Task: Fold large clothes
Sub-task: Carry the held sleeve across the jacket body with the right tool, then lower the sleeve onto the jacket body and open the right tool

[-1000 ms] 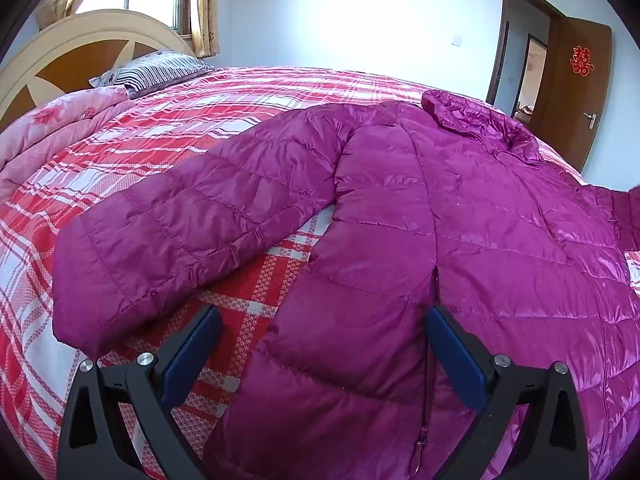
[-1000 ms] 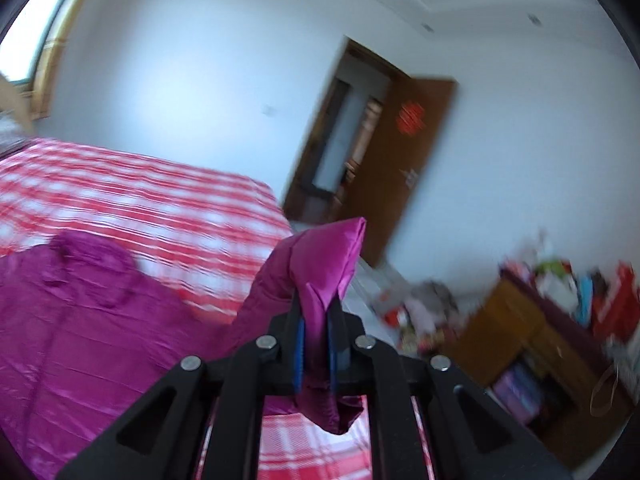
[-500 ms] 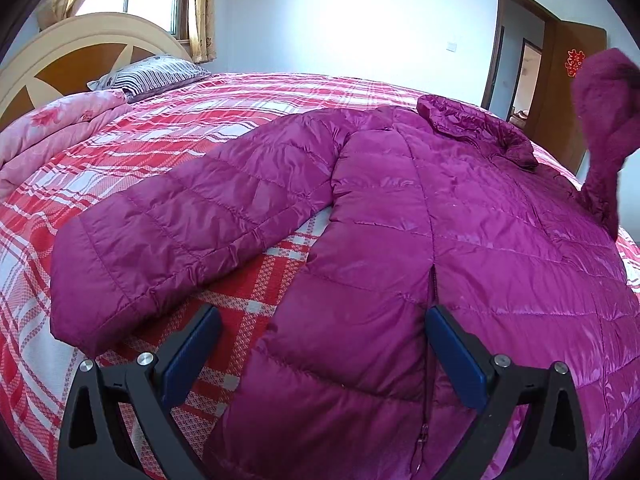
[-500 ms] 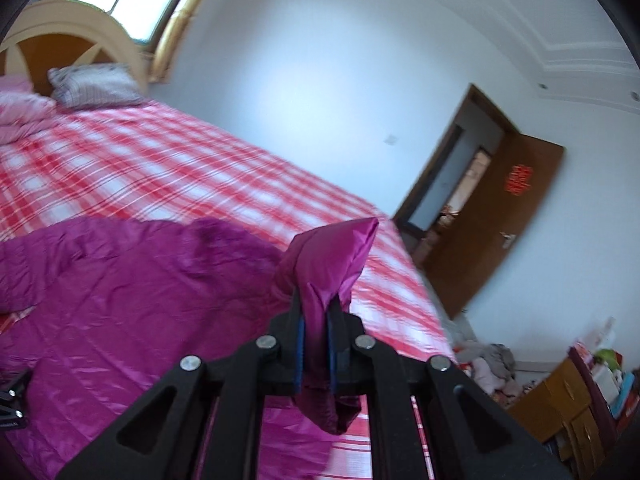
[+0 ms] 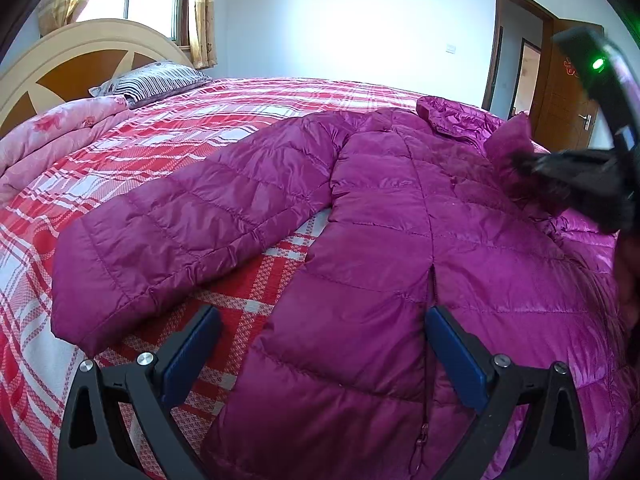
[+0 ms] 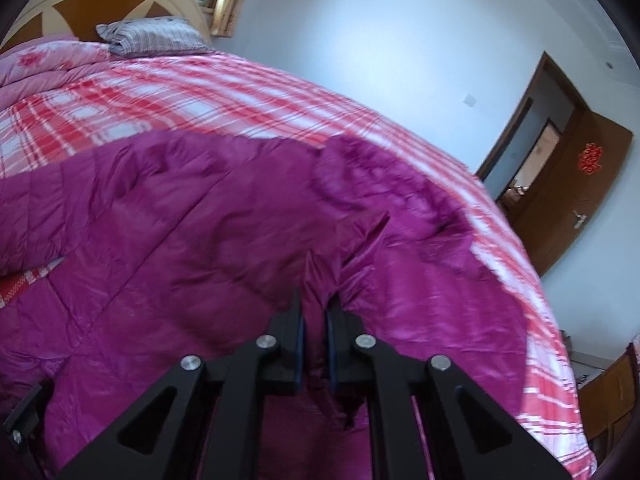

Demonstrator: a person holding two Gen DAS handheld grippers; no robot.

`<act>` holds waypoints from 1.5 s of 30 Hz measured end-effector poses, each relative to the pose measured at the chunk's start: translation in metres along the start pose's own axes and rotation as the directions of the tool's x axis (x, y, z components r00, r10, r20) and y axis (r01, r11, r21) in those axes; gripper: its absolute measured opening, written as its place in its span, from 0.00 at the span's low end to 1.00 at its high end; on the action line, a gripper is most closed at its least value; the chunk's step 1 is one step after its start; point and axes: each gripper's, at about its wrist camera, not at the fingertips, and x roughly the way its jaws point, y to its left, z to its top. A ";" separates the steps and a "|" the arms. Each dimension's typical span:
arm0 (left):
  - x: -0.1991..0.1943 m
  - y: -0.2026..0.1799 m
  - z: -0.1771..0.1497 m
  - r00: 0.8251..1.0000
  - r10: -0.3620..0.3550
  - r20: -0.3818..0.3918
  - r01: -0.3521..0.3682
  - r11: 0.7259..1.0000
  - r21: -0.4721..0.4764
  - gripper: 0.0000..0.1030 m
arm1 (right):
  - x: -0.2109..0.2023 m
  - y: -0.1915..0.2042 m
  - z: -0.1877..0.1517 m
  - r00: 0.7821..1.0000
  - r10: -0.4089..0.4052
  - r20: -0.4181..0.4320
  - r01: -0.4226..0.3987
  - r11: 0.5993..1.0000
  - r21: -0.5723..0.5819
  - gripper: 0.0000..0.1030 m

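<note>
one magenta quilted jacket (image 5: 380,248) lies front up on the red and white plaid bed cover (image 5: 168,128), its zip running down the middle toward the left wrist camera. of its two sleeves, one sleeve (image 5: 192,232) is stretched flat across the cover, cuff end near the left gripper (image 5: 320,344). the other sleeve's cuff (image 6: 316,280) is pinched between the two blue pads of the right gripper (image 6: 315,334), whose jaws are drawn in to a narrow gap filled by the fabric; the cuff is lifted above the jacket's chest, and from the left wrist view it (image 5: 510,148) shows just below the collar (image 5: 452,120) with the dark body of the right gripper behind it. the left gripper has its two jaws spread wide with nothing between the pads; it hovers low over the hem end of the jacket, one finger (image 5: 192,354) above bare plaid and the other finger over the jacket by the zip. at the head of the bed there is one striped pillow (image 5: 152,80), one folded pink floral quilt (image 5: 60,128) beside it, and one curved wooden headboard (image 5: 80,60) under a window with yellow curtains. one brown door (image 6: 576,196) stands open past the far side of the bed, with a red ornament on it.
</note>
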 end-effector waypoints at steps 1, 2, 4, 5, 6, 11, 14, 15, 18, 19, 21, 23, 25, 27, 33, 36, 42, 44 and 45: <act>0.000 -0.001 0.000 1.000 0.000 -0.001 0.000 1.000 0.000 0.99 | 0.003 0.004 -0.001 1.000 0.022 -0.008 -0.022 1.000 -0.005 0.13; 0.000 -0.001 0.000 1.000 0.001 -0.003 -0.001 1.000 0.000 0.99 | 0.003 0.007 -0.003 0.999 0.043 -0.012 -0.043 0.999 -0.011 0.17; 0.000 0.000 0.002 1.000 -0.005 -0.017 0.005 1.000 0.001 0.99 | 0.000 0.013 -0.005 0.993 0.116 -0.009 -0.116 0.993 -0.021 0.50; 0.000 0.001 0.004 0.999 -0.010 -0.031 0.010 1.000 0.001 0.99 | -0.005 0.014 -0.005 0.987 0.159 -0.002 -0.159 0.987 -0.020 0.62; 0.000 0.003 0.007 0.999 -0.013 -0.051 0.013 1.000 0.002 0.99 | -0.012 0.014 -0.004 0.981 0.195 0.016 -0.195 0.981 -0.012 0.75; -0.025 0.017 0.033 1.000 0.025 0.006 -0.025 0.999 -0.032 0.99 | -0.068 -0.024 0.001 0.936 0.310 0.166 -0.325 0.943 0.068 0.77; -0.047 0.018 0.058 0.996 0.023 0.084 -0.017 0.997 -0.069 0.99 | -0.095 -0.067 -0.005 0.915 0.321 0.244 -0.363 0.919 0.152 0.83; -0.053 0.015 0.067 0.994 0.005 0.109 0.002 0.998 -0.069 0.99 | -0.100 -0.079 -0.007 0.914 0.312 0.261 -0.362 0.915 0.175 0.87; -0.059 -0.010 0.092 0.988 -0.033 0.151 0.035 0.999 -0.012 0.99 | -0.108 -0.126 -0.019 0.924 0.226 0.308 -0.316 0.905 0.284 0.86; -0.059 -0.022 0.099 0.986 -0.046 0.160 0.043 0.999 0.020 0.99 | -0.105 -0.145 -0.025 0.938 0.166 0.304 -0.267 0.904 0.333 0.80; -0.056 -0.044 0.110 0.983 -0.075 0.167 0.063 0.995 0.074 0.99 | -0.092 -0.176 -0.034 0.965 0.091 0.246 -0.189 0.890 0.415 0.62; -0.047 -0.071 0.117 0.980 -0.096 0.174 0.074 0.989 0.132 0.99 | -0.075 -0.205 -0.043 0.982 0.043 0.184 -0.131 0.854 0.504 0.52; -0.032 -0.095 0.121 0.983 -0.118 0.143 0.092 0.979 0.180 0.99 | -0.054 -0.235 -0.057 0.993 -0.032 0.115 -0.043 0.804 0.592 0.48; -0.014 -0.114 0.121 0.987 -0.093 0.130 0.065 0.976 0.206 0.99 | -0.036 -0.255 -0.067 0.996 -0.064 0.054 0.015 0.765 0.643 0.42; 0.065 -0.125 0.100 0.981 0.188 0.038 -0.191 0.938 0.291 0.99 | 0.019 -0.246 -0.071 0.999 0.045 -0.013 -0.030 0.816 0.578 0.38; 0.080 -0.106 0.090 0.983 0.183 -0.023 -0.171 0.951 0.258 0.99 | 0.052 -0.213 -0.078 0.983 0.138 -0.121 -0.062 0.869 0.490 0.38; 0.068 -0.093 0.092 0.982 0.189 -0.009 -0.180 0.952 0.248 0.99 | 0.032 -0.205 -0.069 0.993 0.091 -0.076 -0.051 0.906 0.420 0.37; 0.053 -0.096 0.099 0.983 0.182 0.025 -0.183 0.956 0.230 0.99 | 0.015 -0.220 -0.065 0.999 0.044 -0.022 -0.029 0.885 0.465 0.38; 0.043 -0.097 0.106 0.983 0.175 0.062 -0.184 0.959 0.217 0.99 | 0.010 -0.228 -0.063 1.000 0.020 -0.006 -0.014 0.872 0.489 0.38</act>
